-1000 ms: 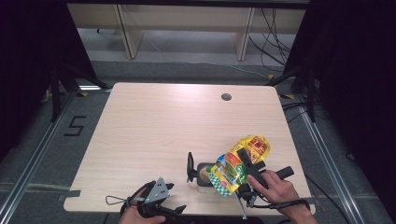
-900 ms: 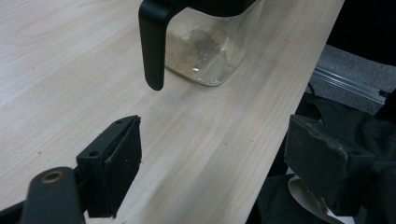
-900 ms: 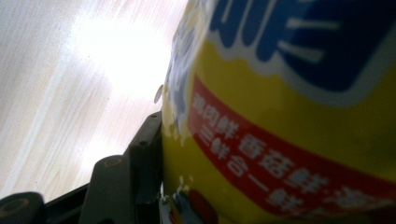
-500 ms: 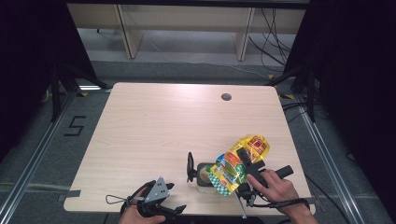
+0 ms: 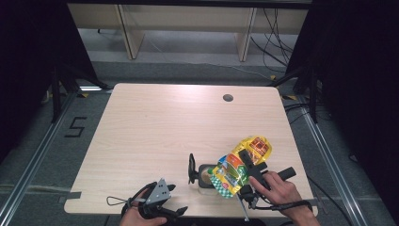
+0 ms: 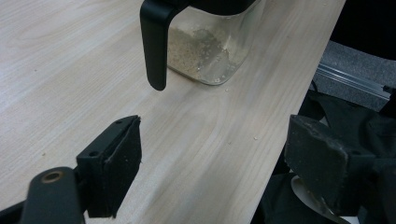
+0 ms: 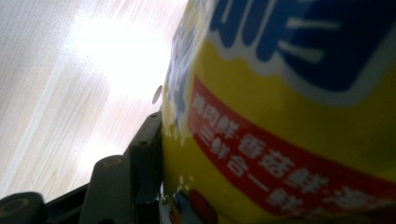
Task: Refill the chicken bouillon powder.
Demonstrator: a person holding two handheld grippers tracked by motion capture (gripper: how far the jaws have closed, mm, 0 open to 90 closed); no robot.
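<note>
A yellow, red and blue snack bag (image 5: 237, 165) hangs tilted over a clear glass jug (image 5: 205, 176) with a black handle (image 5: 191, 168), near the table's front edge. My right gripper (image 5: 246, 159) is shut on the bag; in the right gripper view the bag (image 7: 289, 116) presses against one black finger (image 7: 140, 158), and the other is hidden. My left gripper (image 5: 175, 199) rests at the front edge, left of the jug, open with nothing between its pads (image 6: 219, 140). In the left gripper view the jug (image 6: 208, 51) holds a shallow layer of pale grains.
The wooden table (image 5: 155, 127) has a round cable hole (image 5: 228, 98) at the back right. A few crumbs lie beside the jug. Table legs and cables stand on the grey floor behind, and a "5" mark (image 5: 75, 126) is taped at the left.
</note>
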